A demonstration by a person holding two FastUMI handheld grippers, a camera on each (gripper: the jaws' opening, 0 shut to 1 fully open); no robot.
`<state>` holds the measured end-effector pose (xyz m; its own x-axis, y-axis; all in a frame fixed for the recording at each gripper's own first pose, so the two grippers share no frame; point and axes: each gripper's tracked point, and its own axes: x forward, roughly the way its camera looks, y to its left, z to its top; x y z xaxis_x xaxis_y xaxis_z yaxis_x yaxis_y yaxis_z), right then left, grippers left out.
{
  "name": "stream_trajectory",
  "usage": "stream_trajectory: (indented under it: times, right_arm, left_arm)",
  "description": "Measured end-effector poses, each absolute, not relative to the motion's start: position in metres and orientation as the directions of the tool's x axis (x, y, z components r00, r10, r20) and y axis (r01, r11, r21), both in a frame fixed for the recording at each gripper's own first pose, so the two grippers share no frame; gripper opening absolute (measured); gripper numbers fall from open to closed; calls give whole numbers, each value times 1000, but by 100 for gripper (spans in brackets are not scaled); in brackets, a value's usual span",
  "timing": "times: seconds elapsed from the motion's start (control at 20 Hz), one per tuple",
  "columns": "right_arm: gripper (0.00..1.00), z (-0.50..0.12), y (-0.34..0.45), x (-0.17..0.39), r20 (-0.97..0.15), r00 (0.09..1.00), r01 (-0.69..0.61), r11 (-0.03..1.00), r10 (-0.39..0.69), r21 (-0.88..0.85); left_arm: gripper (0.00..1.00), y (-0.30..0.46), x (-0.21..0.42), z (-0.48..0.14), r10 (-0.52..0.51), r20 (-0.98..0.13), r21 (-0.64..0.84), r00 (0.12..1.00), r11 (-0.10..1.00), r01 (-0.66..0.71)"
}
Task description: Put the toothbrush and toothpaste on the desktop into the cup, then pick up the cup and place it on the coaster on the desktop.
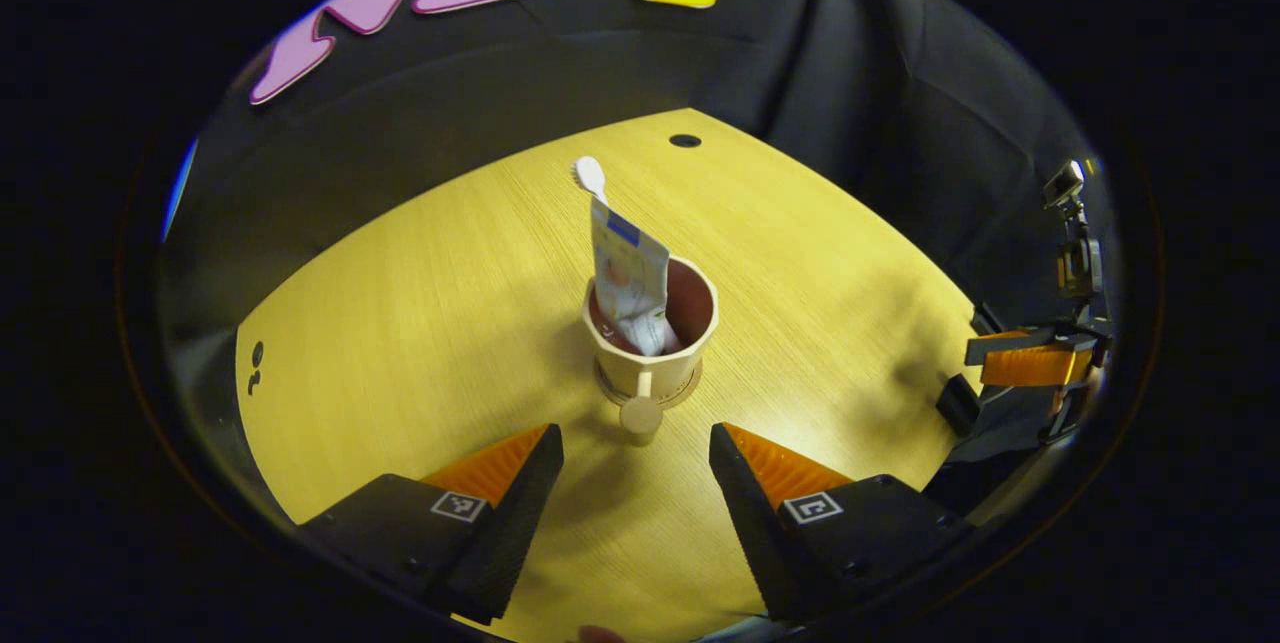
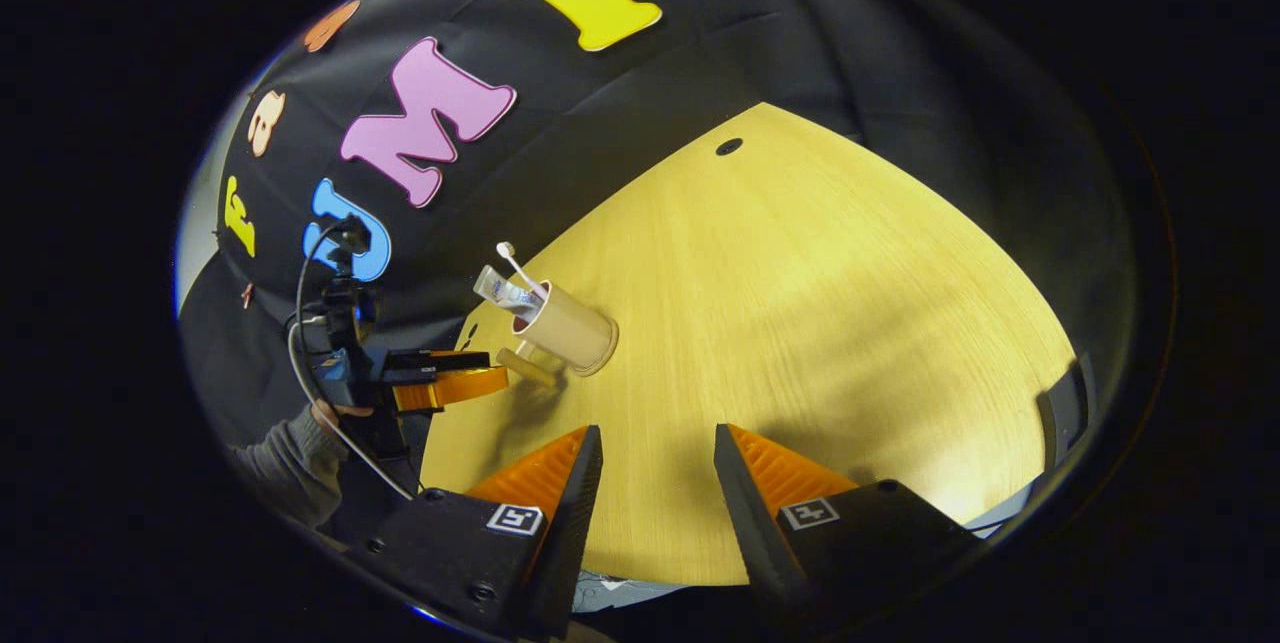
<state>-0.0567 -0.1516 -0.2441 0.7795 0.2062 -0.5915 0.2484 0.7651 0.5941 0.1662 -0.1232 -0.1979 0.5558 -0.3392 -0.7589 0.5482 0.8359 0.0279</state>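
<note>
Left gripper [image 1: 636, 458]: was seen with its jaws spread wide and nothing between them, poised just short of the cup's handle [image 1: 641, 410].
Right gripper [image 2: 657, 468]: was seen with its jaws parted and empty, held over bare desktop [image 2: 800, 303], well apart from the cup.
Left gripper, in the right gripper view [image 2: 445, 378]: was seen just beside the cup's handle, held by a hand [image 2: 325, 413] in a grey sleeve [image 2: 285, 463].
Cup [image 1: 650, 328]: was found upright near the middle of the desktop, its base apparently resting on a round coaster [image 1: 650, 391] whose edge showed beneath it.
Toothpaste [image 1: 628, 283]: was found standing in the cup, the crimped tail up and leaning on the rim.
Toothbrush [image 1: 590, 175]: was found in the cup behind the tube, the head projecting above it.
Task state: was judged nearly complete, with both items loaded and the cup seemingly on the coaster.
Handling, cup: was judged rigid, light and smooth-walled, top-heavy with its tall contents, so liable to tip if nudged.
Hold point: the handle, or the wall just under the rim, was judged the surest purchase.
Handling, contents: the tube was judged soft and the brush thin and loose; neither should be pinched.
</note>
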Motion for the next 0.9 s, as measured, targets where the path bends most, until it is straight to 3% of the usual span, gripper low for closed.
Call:
stream_trajectory:
  times: [0.4, 0.6, 0.9]
  right_arm:
    - [71, -239, -104, -26, -588, 749, 148, 789, 304, 597]
    - [71, -235, -82, -14, -586, 741, 113, 798, 329, 592]
    - [71, -223, -47, -4, -575, 735, 77, 798, 359, 597]
  left_arm:
    - [92, -85, 109, -147, -340, -611, -36, 715, 914, 404]
    - [92, -61, 89, -124, -272, -500, -56, 822, 958, 283]
    - [95, -38, 48, -122, -240, -459, -139, 855, 970, 197]
